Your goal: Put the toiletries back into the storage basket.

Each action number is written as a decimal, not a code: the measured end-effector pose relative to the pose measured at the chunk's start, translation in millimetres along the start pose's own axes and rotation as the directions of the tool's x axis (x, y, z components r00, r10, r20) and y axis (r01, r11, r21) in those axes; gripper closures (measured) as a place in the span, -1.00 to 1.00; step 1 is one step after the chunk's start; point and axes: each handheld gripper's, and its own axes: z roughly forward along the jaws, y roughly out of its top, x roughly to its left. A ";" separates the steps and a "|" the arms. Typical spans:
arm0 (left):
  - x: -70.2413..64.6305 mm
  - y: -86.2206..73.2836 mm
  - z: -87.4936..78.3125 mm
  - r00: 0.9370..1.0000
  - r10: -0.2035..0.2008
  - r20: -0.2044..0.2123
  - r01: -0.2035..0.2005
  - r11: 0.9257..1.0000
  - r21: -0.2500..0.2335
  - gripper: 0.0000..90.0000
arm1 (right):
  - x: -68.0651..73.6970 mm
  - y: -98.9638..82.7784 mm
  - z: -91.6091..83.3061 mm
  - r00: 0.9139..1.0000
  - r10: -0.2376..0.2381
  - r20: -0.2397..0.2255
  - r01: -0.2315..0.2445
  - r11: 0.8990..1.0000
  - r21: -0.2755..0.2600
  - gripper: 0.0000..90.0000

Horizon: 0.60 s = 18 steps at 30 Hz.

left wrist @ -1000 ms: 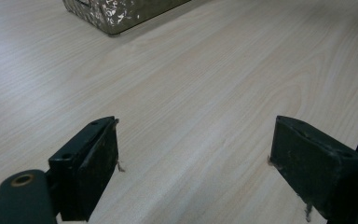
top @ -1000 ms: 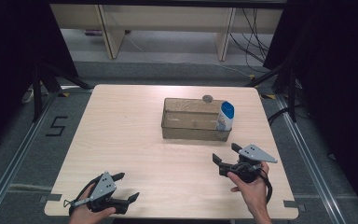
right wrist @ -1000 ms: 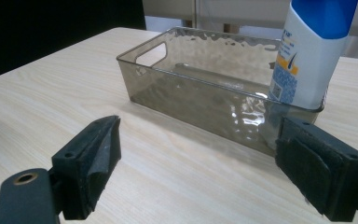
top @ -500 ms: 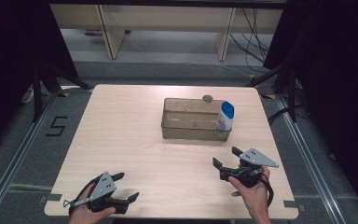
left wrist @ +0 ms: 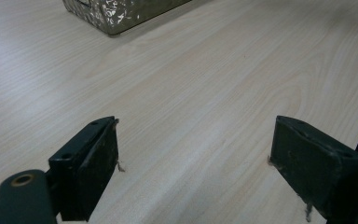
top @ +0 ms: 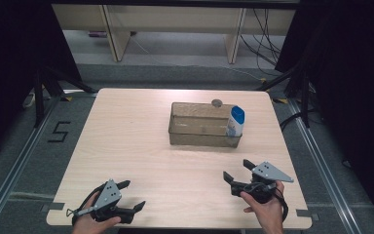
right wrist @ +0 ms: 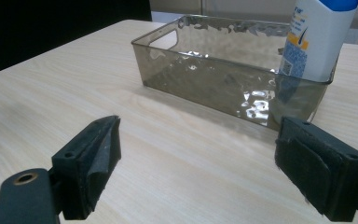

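I could not make out the small round grey thing (top: 217, 102) just behind the far wall of the clear bin (top: 202, 136); it was too small to name. In my left gripper view the bin (left wrist: 116, 14) was cut off at the top, only a corner showing far ahead of the jaws. My left gripper (top: 130, 197) stood with its jaws wide apart and holding nothing, over bare table (top: 136, 146). My right gripper (top: 237, 169), jaws likewise spread and empty, had drifted a little nearer me since a second ago; the left had kept its place. Only the right gripper view gave me the white bottle with the blue cap (right wrist: 317, 37) up close, standing upright inside the bin (right wrist: 205, 79) at its right-hand end, ahead of my right jaw, with print on its label I could not read.
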 end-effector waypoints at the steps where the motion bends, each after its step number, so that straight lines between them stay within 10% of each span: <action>1: 0.2 0.0 0.0 1.000 0.001 -0.001 -0.001 1.000 0.000 -0.67 | 0.1 -0.4 -0.1 1.000 -0.007 0.002 0.007 1.000 -0.007 -0.66; 18: 0.2 0.2 -0.2 1.000 0.009 0.000 -0.009 1.000 0.002 -0.67 | 10.2 -11.4 -13.5 1.000 0.026 -0.015 -0.026 1.000 -0.005 -0.66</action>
